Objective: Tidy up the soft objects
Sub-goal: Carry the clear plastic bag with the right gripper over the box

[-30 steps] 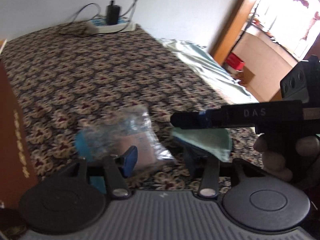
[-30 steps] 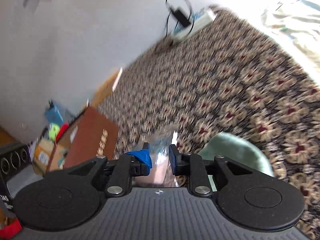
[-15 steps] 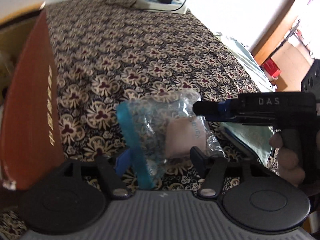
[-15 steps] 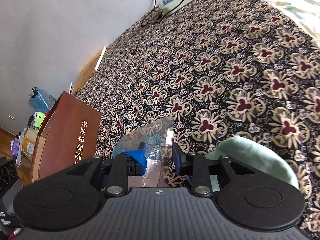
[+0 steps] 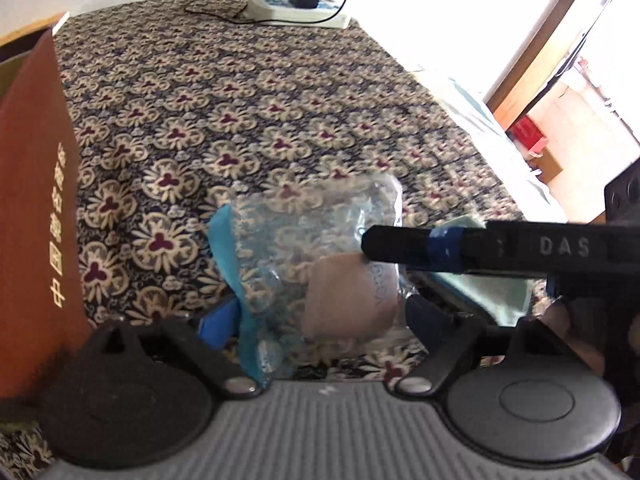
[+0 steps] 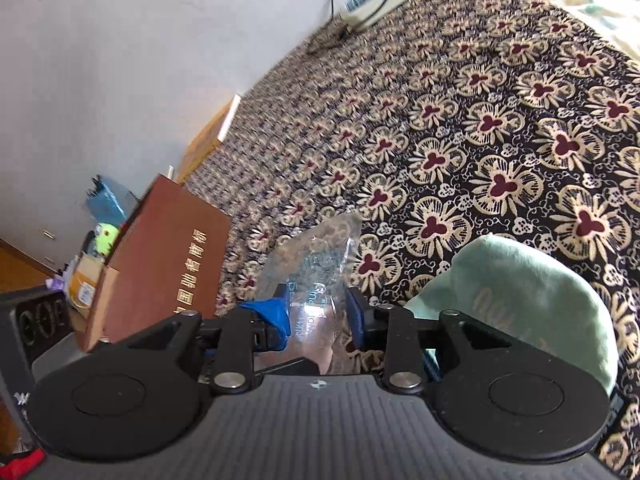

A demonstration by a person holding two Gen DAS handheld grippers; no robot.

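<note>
Left gripper [image 5: 316,320] jaws are opening, much wider than a second ago, no longer pinching the clear bag [image 5: 316,256] that sits between them. Right gripper [image 6: 318,314] stays clamped on the bag's edge, holding it over the floral bedspread [image 5: 256,120] by the green cloth [image 6: 532,292]. Beyond: brown box [image 5: 36,208] left, power strip [image 5: 296,10] at the wall.

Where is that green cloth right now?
The green cloth lies on the patterned bedspread, low right in the right wrist view, just right of the clear plastic bag.
</note>
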